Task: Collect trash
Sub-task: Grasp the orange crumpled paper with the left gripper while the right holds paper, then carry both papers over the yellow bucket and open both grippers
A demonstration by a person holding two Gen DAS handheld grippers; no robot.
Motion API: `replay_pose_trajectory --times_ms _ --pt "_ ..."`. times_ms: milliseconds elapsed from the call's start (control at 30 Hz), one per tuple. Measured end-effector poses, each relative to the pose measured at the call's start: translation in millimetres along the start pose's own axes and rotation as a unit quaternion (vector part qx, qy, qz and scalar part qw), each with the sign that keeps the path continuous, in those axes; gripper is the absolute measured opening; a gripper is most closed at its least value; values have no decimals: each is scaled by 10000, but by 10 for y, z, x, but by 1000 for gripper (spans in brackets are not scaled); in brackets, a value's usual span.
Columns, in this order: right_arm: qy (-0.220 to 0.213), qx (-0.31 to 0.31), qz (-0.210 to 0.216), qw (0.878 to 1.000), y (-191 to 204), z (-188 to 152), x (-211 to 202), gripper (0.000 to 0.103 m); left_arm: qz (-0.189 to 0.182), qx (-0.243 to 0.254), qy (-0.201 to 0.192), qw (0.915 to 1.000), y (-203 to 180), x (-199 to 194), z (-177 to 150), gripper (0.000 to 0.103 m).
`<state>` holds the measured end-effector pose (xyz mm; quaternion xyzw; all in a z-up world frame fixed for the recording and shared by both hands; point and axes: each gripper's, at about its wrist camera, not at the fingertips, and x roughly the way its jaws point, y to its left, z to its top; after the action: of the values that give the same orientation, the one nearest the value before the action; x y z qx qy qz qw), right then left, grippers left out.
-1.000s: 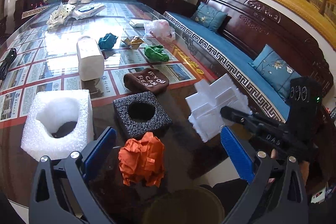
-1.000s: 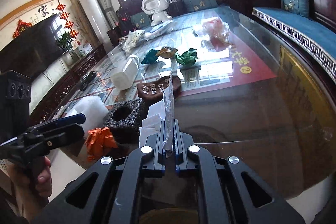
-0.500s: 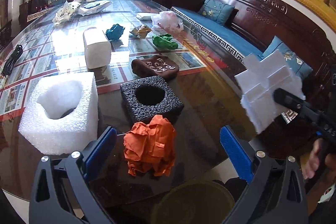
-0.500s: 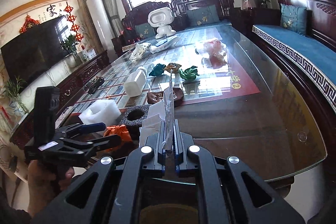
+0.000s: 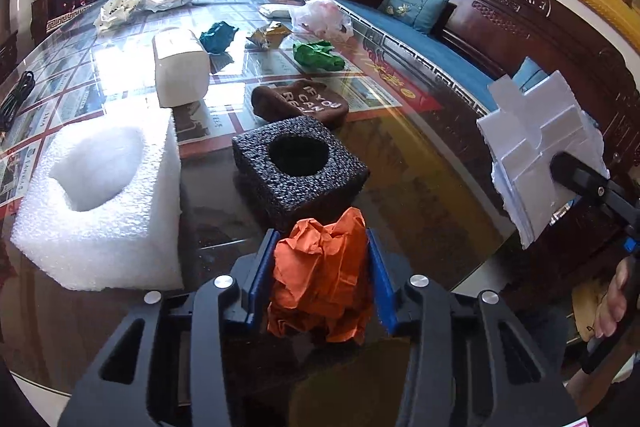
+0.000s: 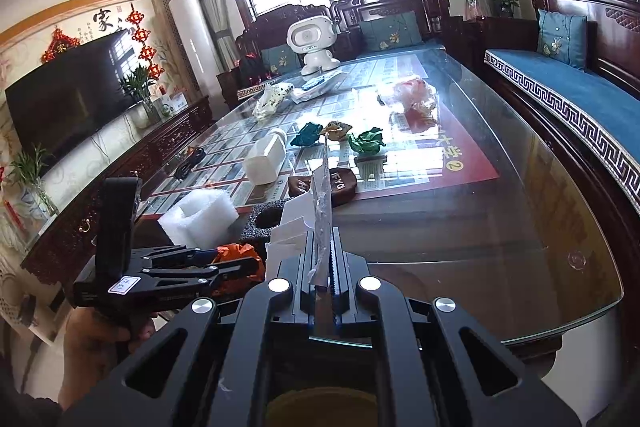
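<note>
Glass covers the long table (image 5: 420, 163), which is strewn with scraps near dark carved sofas. At its near edge the left gripper (image 5: 320, 283) is closing its blue pads on the crumpled orange paper (image 5: 320, 275), just in front of a black foam block (image 5: 298, 163). Off to the side, the right gripper (image 6: 325, 267) is clamped tight on a white foam piece (image 5: 536, 147), held above the table.

paper wad (image 5: 322, 279) before foam block (image 5: 300, 167)
</note>
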<state>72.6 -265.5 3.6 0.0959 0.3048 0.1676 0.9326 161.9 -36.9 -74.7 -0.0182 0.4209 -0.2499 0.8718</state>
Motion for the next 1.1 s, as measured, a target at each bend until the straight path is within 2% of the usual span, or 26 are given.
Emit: replay_pose_trajectory --times_ms 300,600,900,1100 --pt "77 -47 46 9999 46 -20 -7 6 -47 -14 -290 9996 7 -251 -11 42" --pt "184 -270 185 9993 244 -212 -246 6 -28 256 -402 9989 -149 -561 -235 42" --pt "484 -523 436 9965 474 -770 -731 6 -220 508 -436 9975 -354 -902 -754 43" --pt "947 -629 351 9929 571 -1254 -836 6 -243 572 -113 9980 -447 -877 -1203 43"
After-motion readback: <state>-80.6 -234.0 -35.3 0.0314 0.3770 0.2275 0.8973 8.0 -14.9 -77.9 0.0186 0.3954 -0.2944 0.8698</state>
